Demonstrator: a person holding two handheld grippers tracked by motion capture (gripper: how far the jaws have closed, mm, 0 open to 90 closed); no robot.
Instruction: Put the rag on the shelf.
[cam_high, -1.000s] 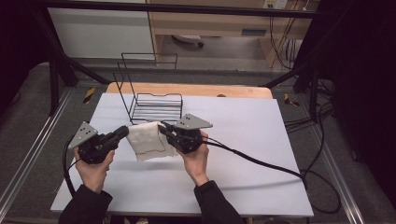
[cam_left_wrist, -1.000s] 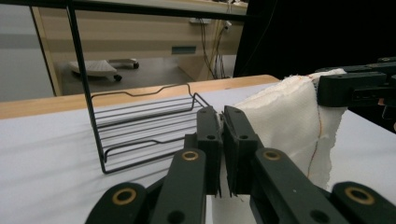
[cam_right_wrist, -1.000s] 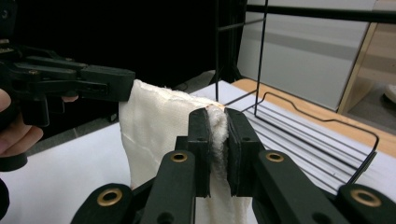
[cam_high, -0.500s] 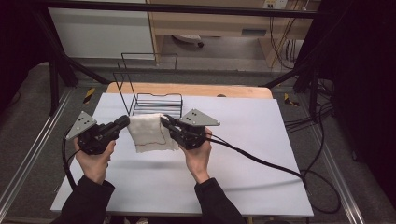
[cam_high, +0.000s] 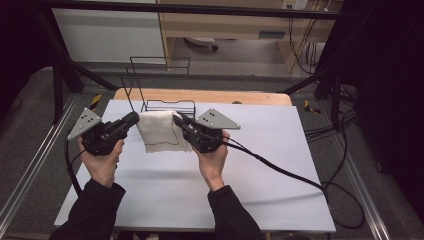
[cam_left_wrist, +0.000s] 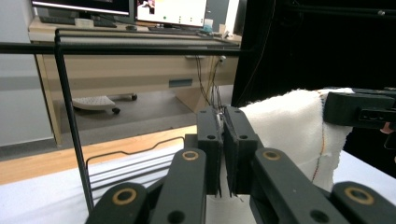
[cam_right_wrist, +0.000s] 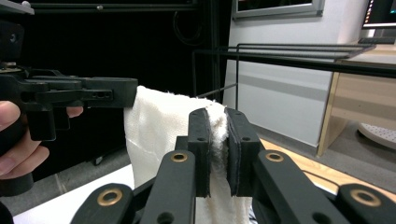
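Observation:
A white cloth (cam_high: 159, 131) hangs folded between my two grippers above the white table top (cam_high: 200, 200). My left gripper (cam_high: 134, 119) is shut on the cloth's upper left corner, and my right gripper (cam_high: 177, 119) is shut on its upper right corner. In the left gripper view the cloth (cam_left_wrist: 294, 126) spreads right from my closed left gripper (cam_left_wrist: 223, 117) to the other gripper (cam_left_wrist: 359, 108). In the right gripper view the cloth (cam_right_wrist: 159, 135) is pinched in my right gripper (cam_right_wrist: 218, 122), with the other gripper (cam_right_wrist: 93, 95) holding its far corner. The cloth's lower edge hangs close over the table.
A black wire rack (cam_high: 160, 85) stands just behind the cloth at the table's far edge, on a wooden board (cam_high: 250, 97). A black cable (cam_high: 280, 172) trails right from my right gripper across the table. A desk and dark frame posts lie beyond.
Both grippers have risen and moved a little toward the rack, lifting the cloth off the table so it now hangs stretched between them.

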